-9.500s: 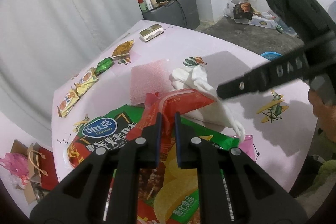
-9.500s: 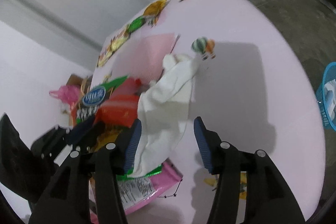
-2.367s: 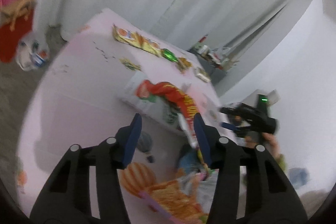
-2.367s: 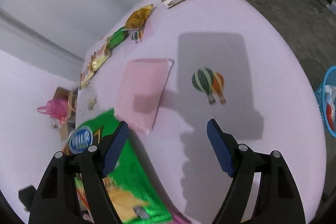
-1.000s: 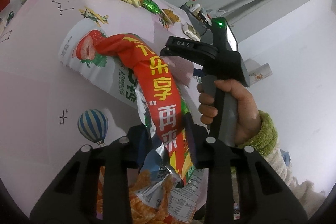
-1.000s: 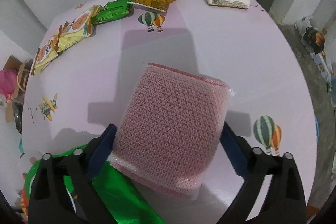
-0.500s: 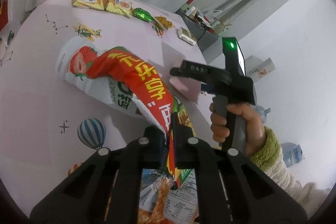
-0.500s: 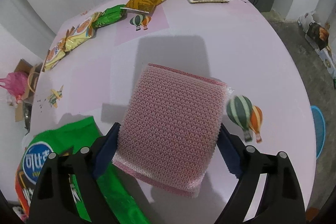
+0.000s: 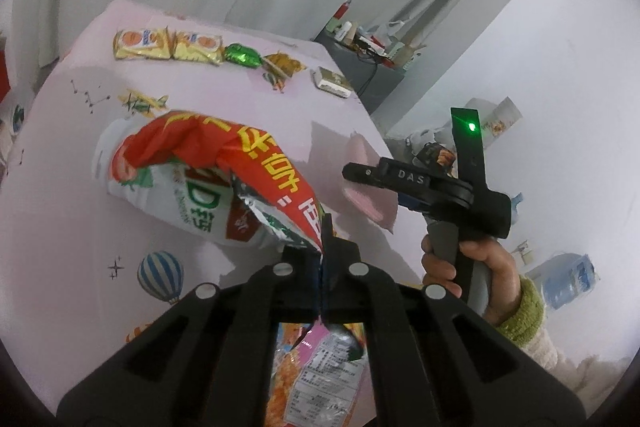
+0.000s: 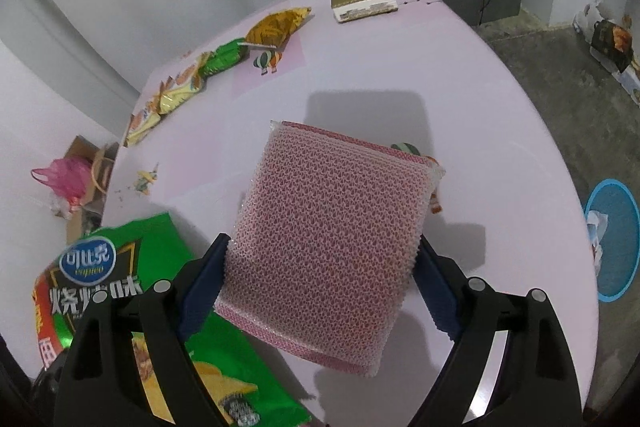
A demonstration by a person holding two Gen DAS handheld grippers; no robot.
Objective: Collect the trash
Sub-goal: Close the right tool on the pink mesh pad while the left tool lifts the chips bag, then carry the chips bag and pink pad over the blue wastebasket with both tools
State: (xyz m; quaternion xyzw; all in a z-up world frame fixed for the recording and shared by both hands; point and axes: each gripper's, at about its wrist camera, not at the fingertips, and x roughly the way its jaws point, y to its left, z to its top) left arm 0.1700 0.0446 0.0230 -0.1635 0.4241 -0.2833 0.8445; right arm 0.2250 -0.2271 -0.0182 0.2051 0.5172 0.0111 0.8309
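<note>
Left wrist: left claw (image 9: 322, 259) pinches red wrapper (image 9: 256, 163); right claw (image 10: 320, 279) clamps pink sponge (image 10: 332, 227).

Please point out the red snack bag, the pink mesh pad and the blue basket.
red snack bag (image 9: 256, 155): left wrist view, printed middle.
pink mesh pad (image 10: 332, 231): right wrist view, centre.
blue basket (image 10: 614, 211): right wrist view, inner floor.

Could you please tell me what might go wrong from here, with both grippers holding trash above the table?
1. The left gripper pinches only the torn edge of the red crumpled snack bag; the foil could rip or slip free.
2. The right gripper spans the pink mesh-wrapped sponge pad across its full width, gripping just its near end, so the pad might sag or drop.
3. The blue round basket sits on the floor past the table edge, so a careless release may miss it.
</note>
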